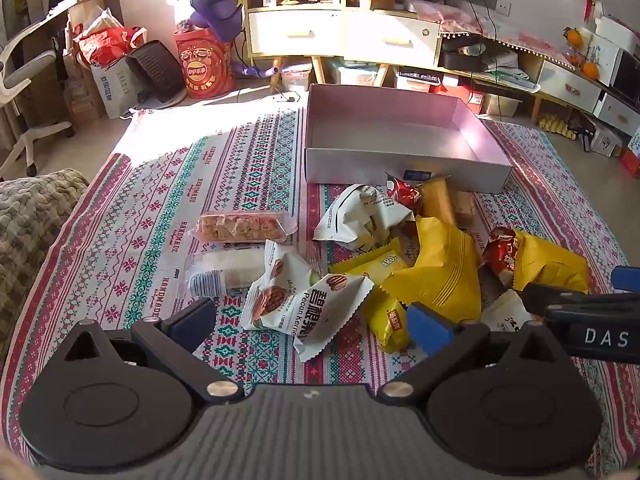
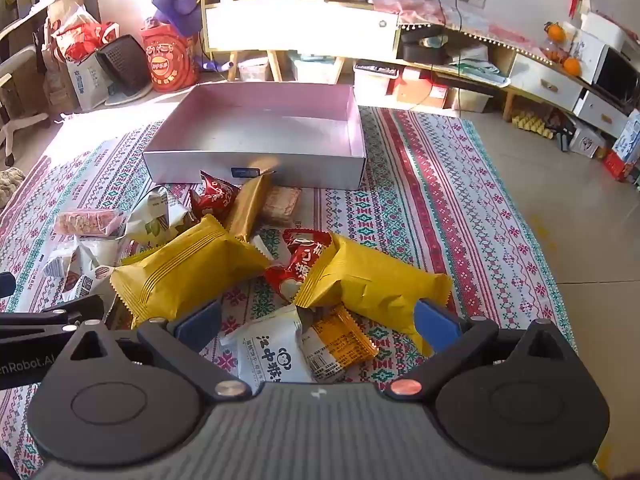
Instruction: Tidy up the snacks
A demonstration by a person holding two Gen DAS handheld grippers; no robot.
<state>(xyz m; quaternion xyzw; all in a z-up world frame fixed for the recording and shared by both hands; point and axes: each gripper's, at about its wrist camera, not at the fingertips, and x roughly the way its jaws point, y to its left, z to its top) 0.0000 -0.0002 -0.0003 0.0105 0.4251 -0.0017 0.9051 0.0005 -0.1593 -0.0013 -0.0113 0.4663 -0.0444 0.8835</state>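
A pile of snack packets lies on a patterned cloth [image 1: 168,200] in front of an empty pink box [image 1: 384,132], also in the right wrist view [image 2: 256,128]. My left gripper [image 1: 312,320] is open and empty above a white pecan packet [image 1: 320,304]. A clear-wrapped crispy bar [image 1: 244,226] and a white rice bar [image 1: 224,272] lie to its left. My right gripper [image 2: 316,324] is open and empty above a white biscuit packet [image 2: 272,344] and an orange packet [image 2: 340,340], between two large yellow packets [image 2: 188,268] [image 2: 372,280]. Red packets [image 2: 298,260] lie among them.
The right gripper's arm [image 1: 580,316] shows at the left view's right edge. A knitted cushion [image 1: 36,208] sits at the cloth's left edge. Bags, a cabinet [image 1: 340,28] and low shelves stand on the floor beyond the cloth. Tiled floor [image 2: 580,220] lies to the right.
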